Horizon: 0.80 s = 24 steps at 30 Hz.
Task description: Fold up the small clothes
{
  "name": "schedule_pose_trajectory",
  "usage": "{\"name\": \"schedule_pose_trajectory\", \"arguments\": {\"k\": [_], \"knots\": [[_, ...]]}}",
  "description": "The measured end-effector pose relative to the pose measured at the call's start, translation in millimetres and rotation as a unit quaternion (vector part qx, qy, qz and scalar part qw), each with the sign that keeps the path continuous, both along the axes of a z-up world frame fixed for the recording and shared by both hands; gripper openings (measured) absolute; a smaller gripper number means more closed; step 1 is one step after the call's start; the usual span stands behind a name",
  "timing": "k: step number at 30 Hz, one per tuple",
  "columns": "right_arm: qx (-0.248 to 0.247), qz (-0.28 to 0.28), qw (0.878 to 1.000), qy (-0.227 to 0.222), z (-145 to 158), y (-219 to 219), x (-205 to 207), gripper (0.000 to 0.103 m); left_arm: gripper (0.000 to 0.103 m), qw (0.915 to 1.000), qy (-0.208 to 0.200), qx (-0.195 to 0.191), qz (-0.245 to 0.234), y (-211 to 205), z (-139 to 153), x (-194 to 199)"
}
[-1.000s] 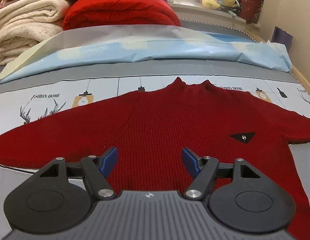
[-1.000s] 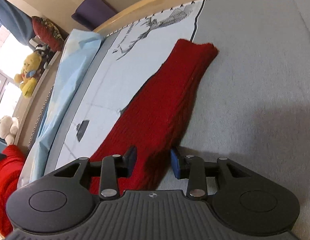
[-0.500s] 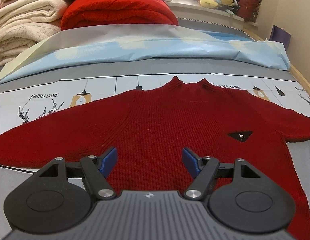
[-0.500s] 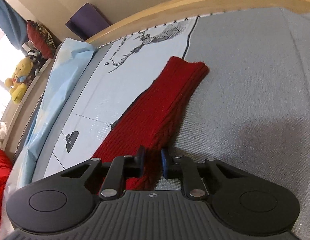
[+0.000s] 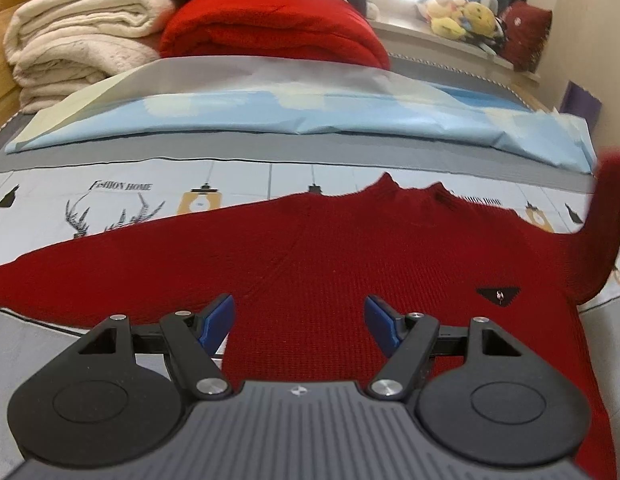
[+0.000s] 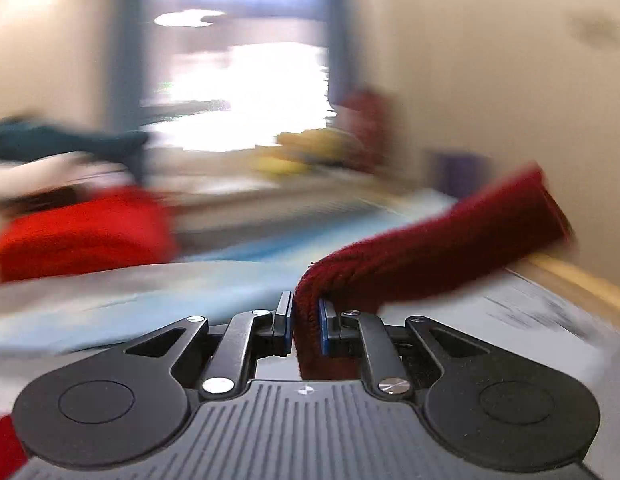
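Observation:
A dark red knitted sweater (image 5: 350,260) lies flat on the printed bed cover, collar away from me. My left gripper (image 5: 297,312) hovers open over its lower body with nothing between the blue pads. In the right wrist view my right gripper (image 6: 305,312) has its jaws closing on the sweater's right sleeve (image 6: 450,248), and the pads press on the knit. The cuff end trails off to the right, above the bed. The left wrist view shows that raised sleeve (image 5: 606,216) standing up at the right edge. The right wrist view is blurred by motion.
Folded cream blankets (image 5: 77,44) and a red blanket (image 5: 269,28) are stacked at the head of the bed behind a light blue sheet (image 5: 310,116). Plush toys (image 5: 462,16) sit on the window ledge. A wooden bed rail (image 6: 582,280) runs along the right.
The right gripper closed on the sleeve, then swung up and rolled, lifting the sleeve off the bed. The left gripper stayed open and shifted only slightly over the sweater.

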State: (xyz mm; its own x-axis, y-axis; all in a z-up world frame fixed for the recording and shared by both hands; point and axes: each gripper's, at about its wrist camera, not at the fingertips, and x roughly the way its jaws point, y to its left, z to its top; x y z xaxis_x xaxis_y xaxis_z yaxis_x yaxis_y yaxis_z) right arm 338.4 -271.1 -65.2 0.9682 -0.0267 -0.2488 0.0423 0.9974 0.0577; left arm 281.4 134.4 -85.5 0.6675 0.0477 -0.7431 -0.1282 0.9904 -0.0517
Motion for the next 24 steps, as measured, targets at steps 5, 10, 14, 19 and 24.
{"name": "schedule_pose_trajectory", "arguments": {"k": [5,10,14,19,24], "knots": [[0.013,0.252,0.964,0.08,-26.5,127.6,-20.8,0.014,0.076,0.9997,-0.005,-0.017,0.018,19.5,8.3,-2.1],[0.06,0.293,0.904,0.306,-83.7,176.1,-19.8,0.015,0.076,0.997,0.0,-0.059,0.05,40.8,12.8,-0.5],[0.069,0.219,0.909,0.349,-58.6,172.7,-23.4,0.021,0.076,0.9945,0.003,-0.071,0.076,53.9,15.5,-0.1],[0.206,0.127,0.917,0.317,-23.9,119.9,-33.7,0.025,0.052,0.9887,0.007,-0.098,0.113,71.3,12.0,0.8],[0.199,0.056,0.928,0.309,-47.8,95.8,-44.9,0.029,0.041,0.9872,0.027,-0.09,0.129,75.0,-0.5,3.7]]}}
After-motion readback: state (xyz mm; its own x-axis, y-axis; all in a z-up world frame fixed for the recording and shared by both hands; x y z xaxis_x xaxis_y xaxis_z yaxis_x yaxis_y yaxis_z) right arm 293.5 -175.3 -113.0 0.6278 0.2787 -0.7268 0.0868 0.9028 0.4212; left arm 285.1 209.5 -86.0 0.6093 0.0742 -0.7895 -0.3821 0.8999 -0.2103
